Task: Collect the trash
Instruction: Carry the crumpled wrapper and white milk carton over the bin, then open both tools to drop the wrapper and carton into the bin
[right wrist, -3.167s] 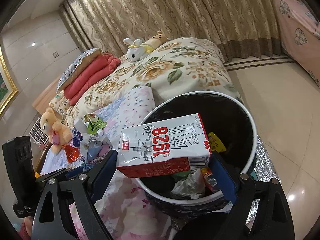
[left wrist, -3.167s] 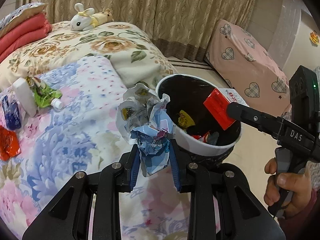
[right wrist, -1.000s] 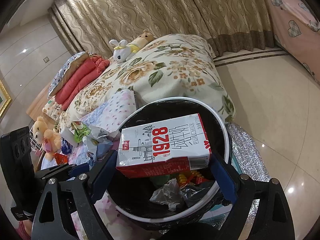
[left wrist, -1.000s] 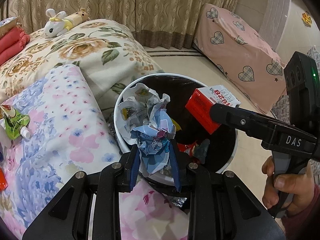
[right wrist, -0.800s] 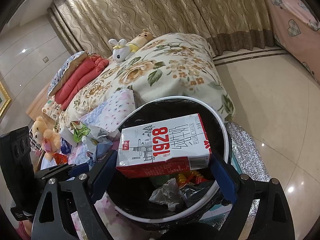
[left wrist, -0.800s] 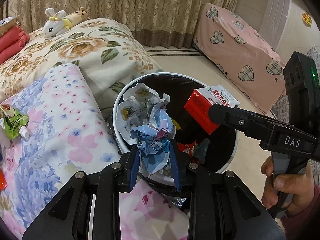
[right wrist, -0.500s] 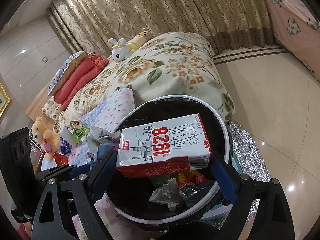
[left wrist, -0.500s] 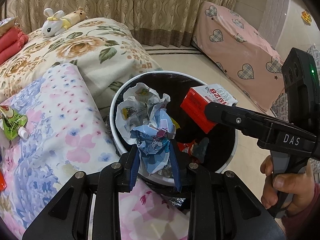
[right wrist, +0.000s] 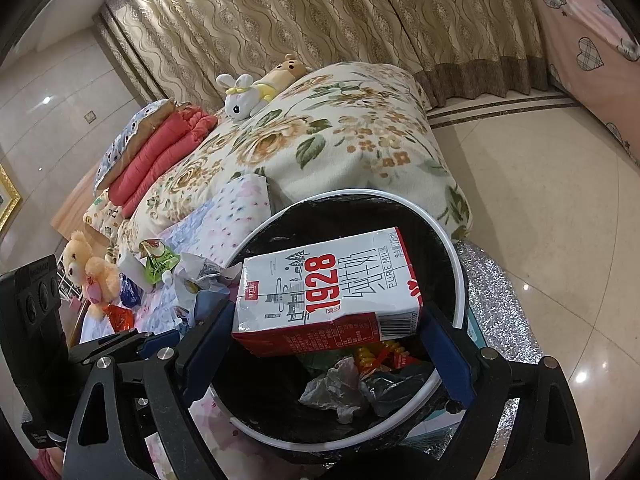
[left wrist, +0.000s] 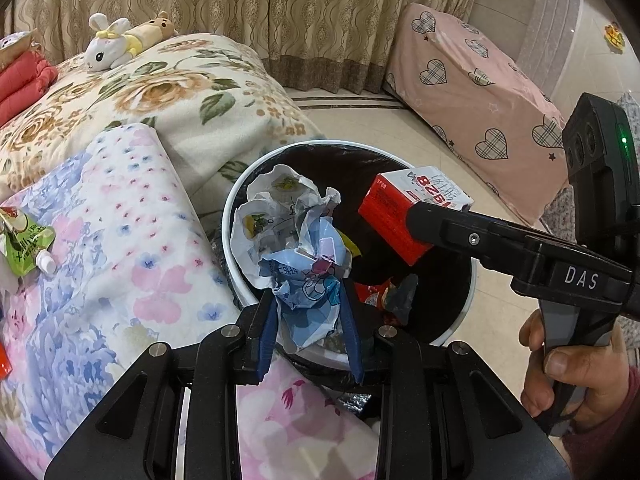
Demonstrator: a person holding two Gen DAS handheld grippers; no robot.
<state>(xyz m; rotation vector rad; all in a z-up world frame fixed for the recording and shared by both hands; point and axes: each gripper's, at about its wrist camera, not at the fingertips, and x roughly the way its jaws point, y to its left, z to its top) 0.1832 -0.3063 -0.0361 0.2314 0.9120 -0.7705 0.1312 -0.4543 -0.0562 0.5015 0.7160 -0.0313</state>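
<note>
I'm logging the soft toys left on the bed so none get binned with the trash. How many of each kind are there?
White rabbit plush: 1
Tan bear plush lying beside the rabbit: 1
Yellow-orange teddy bear at the far edge: 1
Total: 3

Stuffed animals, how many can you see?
3. A white bunny and a tan bear lie side by side on the flowery bed near the curtain. A fluffy yellow teddy sits at the left edge. More might be hidden.
</note>
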